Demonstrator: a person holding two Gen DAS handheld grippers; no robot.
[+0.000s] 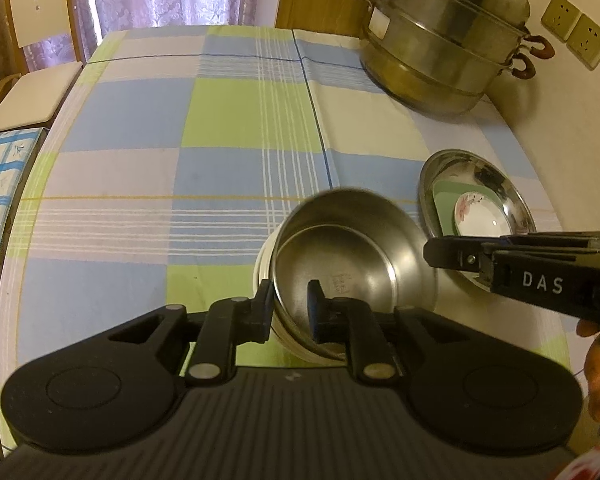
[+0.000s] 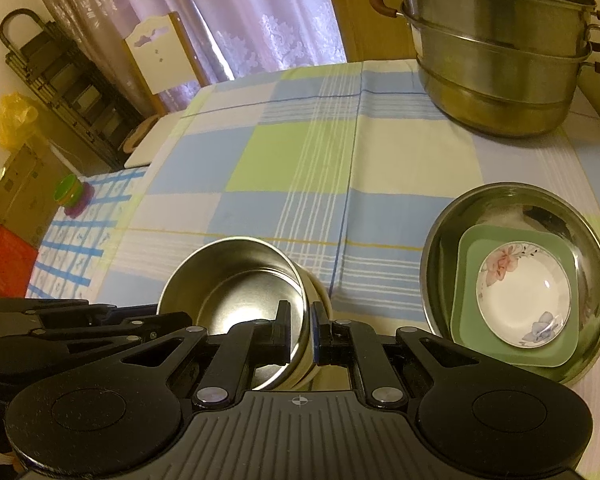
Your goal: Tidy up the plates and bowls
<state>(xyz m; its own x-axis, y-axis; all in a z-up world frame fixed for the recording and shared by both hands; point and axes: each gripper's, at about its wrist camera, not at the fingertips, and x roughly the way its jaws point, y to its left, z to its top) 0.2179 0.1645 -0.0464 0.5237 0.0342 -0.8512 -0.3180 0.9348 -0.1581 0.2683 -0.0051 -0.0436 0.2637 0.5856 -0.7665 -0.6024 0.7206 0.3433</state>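
**Left wrist view: steel bowl gripped at both rims**

Right wrist view shows the right gripper [image 2: 300, 330] clamped on the shiny round steel bowl's [image 2: 236, 276] thin rim. Left gripper [image 1: 290, 308] straddles the opposite rim, its fingers narrowly parted. Bowl sits tilted over the checked-cloth table [image 1: 148, 120].

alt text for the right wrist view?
The right tool pinches the rim of a tilted steel bowl over a checked tablecloth. At right, a steel basin holds a green square plate and floral dish.

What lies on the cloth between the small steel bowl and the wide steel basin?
Only bare checked tablecloth separates small steel bowl from wide steel basin, seen in the right wrist view.
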